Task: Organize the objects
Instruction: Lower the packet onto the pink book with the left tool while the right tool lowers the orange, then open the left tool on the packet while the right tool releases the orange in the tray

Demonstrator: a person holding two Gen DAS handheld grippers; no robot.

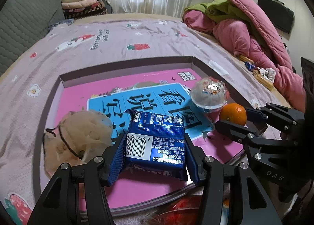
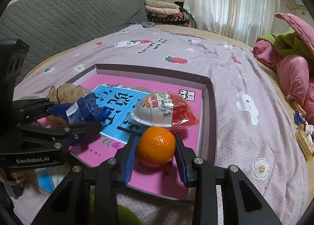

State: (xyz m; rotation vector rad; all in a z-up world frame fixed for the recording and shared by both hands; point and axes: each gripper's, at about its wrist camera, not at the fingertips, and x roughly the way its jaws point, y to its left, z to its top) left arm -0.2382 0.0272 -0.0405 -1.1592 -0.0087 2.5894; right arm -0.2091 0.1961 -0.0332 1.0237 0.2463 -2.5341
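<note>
A shallow box lid (image 1: 125, 63) with a pink and blue printed floor lies on the bed. My left gripper (image 1: 155, 146) is shut on a blue foil snack packet (image 1: 157, 136) just above the lid floor. My right gripper (image 2: 156, 146) is shut on an orange (image 2: 156, 146), low over the lid's near right part; the orange also shows in the left wrist view (image 1: 233, 114). A wrapped jelly cup (image 2: 162, 109) lies in the lid behind the orange. A beige mesh pouch (image 1: 78, 136) lies at the lid's left side.
The lilac strawberry bedsheet (image 2: 196, 54) surrounds the lid. Pink and green quilts (image 1: 245, 28) are piled at the right, with snack packets (image 2: 303, 136) beside them. A grey headboard (image 2: 68, 14) and folded blankets (image 2: 164, 12) stand behind. Other items (image 2: 45, 181) lie near the lid's front edge.
</note>
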